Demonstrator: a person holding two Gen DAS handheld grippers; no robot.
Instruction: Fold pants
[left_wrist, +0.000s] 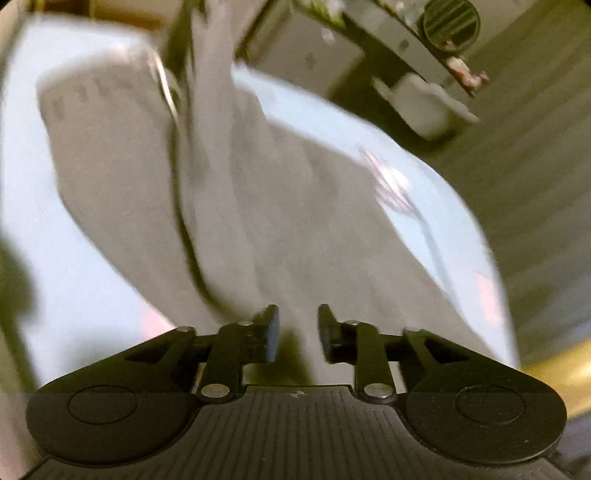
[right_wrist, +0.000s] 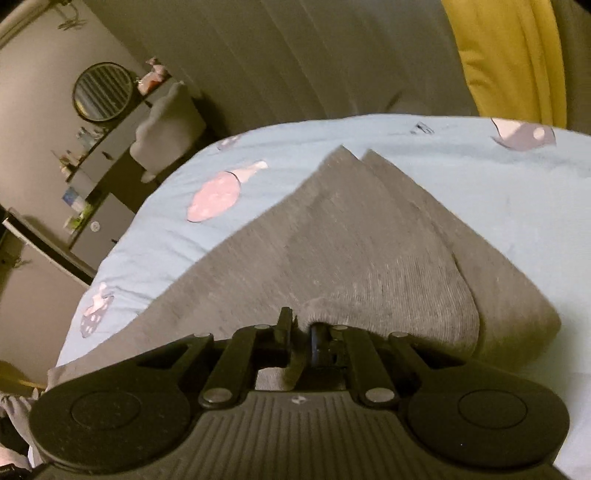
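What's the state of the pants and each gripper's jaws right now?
pants: lying on the blue bedsheet, legs stacked roughly together
left gripper: jaws open, nothing between them
right gripper: jaws narrowly apart at the pants' edge; grip unclear

A bed covered in a pale blue sheet printed with pink and grey shapes fills the middle of a dimly lit room. Beyond the bed's far edge lies a grey ribbed floor. Left of the bed stands a grey cabinet, cluttered on top, with a round dark mirror above it. Right of the bed hangs yellow fabric
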